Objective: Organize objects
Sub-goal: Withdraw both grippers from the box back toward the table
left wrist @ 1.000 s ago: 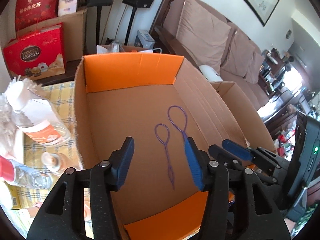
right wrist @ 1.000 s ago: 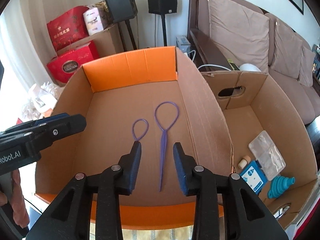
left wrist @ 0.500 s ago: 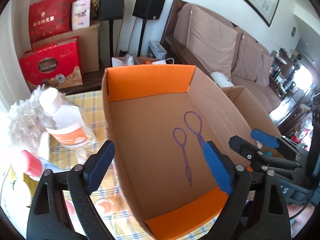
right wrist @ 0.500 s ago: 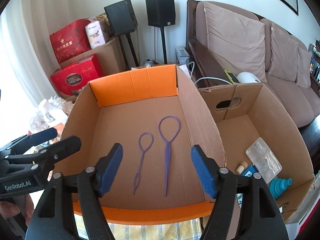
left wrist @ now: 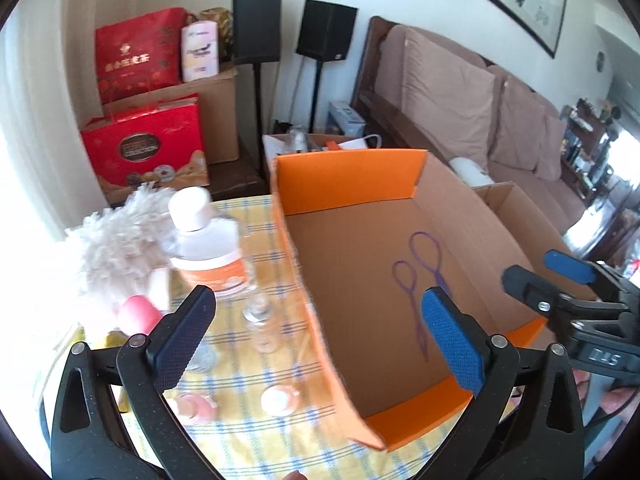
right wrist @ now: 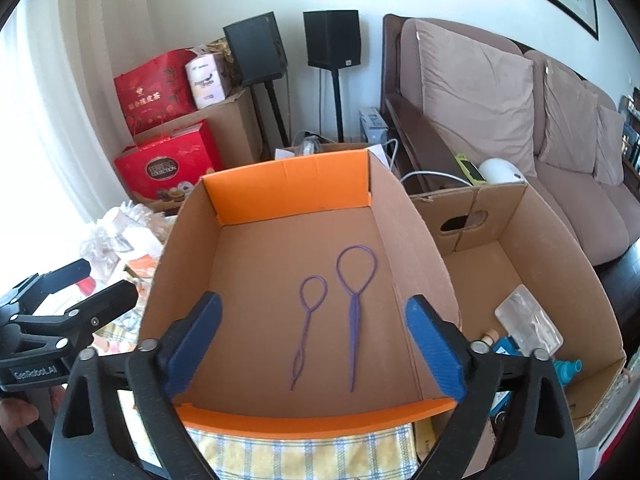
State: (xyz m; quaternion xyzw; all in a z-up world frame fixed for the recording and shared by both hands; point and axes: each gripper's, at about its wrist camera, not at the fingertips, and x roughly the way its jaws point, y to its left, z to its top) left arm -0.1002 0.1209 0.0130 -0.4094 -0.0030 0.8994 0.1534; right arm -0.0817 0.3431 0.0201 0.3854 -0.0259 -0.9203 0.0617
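Observation:
Two purple hair loop tools, a small one [right wrist: 308, 320] and a larger one [right wrist: 356, 300], lie side by side on the floor of a cardboard box with orange flaps [right wrist: 288, 184]. My right gripper [right wrist: 313, 299] hovers above the box's near edge, its jaws opening wide with nothing between them. My left gripper [left wrist: 317, 291] hangs over the box's left wall [left wrist: 304, 280] and the table, its jaws also opening and empty. In the left wrist view the loop tools [left wrist: 430, 256] show inside the box, and the right gripper [left wrist: 528, 266] appears at the right.
Left of the box, a yellow checked tablecloth [left wrist: 280, 432] carries a clear bottle with an orange label [left wrist: 208, 244], a fluffy white duster [left wrist: 116, 248], a pink-capped bottle [left wrist: 136, 312] and small jars [left wrist: 260, 316]. A second cardboard box [right wrist: 500, 208] at the right holds a clear case [right wrist: 528, 320].
Both grippers' jaws have spread from fairly narrow to wide. The right gripper has risen away from the loop tools. The left gripper has swung left, bringing the bottles on the tablecloth into view.

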